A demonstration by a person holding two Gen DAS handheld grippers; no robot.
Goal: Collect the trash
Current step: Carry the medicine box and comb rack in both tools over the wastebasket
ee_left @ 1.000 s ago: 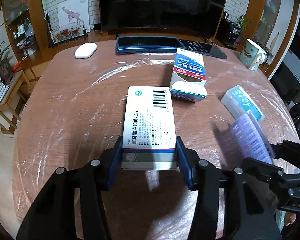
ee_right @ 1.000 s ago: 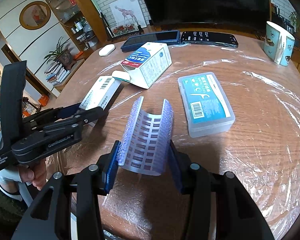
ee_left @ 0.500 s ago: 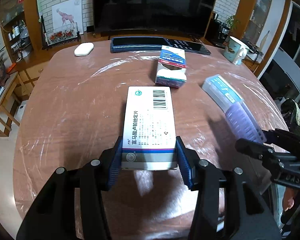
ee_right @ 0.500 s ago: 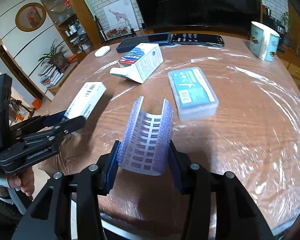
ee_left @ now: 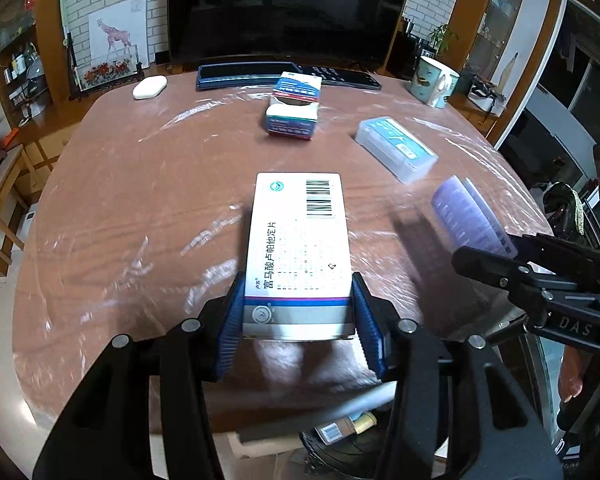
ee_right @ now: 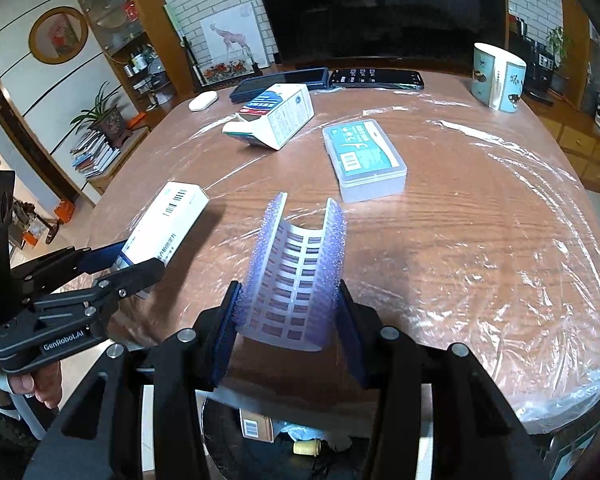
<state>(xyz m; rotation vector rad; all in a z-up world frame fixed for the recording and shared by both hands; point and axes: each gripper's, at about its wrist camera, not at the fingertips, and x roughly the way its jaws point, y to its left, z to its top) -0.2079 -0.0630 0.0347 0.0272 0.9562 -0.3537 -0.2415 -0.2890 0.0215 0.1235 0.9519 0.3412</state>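
Both grippers loaded above near table edge.

Left gripper (ee_left: 298, 314) clamped on white box (ee_left: 300, 248), held over table (ee_left: 140, 200) at 6 o'clock. Right gripper (ee_right: 286, 312) clamped on bent blister sheet (ee_right: 296, 280), at 3 o'clock from box. Open carton (ee_left: 294, 110) at 12 o'clock, clear case (ee_left: 396, 148) at 1 o'clock, both lying flat. Bin (ee_right: 300, 440) below edge, partly hidden.

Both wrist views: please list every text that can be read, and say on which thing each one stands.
"富马酸卢帕他定片": white medicine box, held in the left tongs.
"GenRobot.AI": body of the left tongs, seen in the right wrist view.
"DAS": body of the right tongs, in the left wrist view; partly cut off.
Too small or blurred: open carton, clear plastic case, blister sheet.
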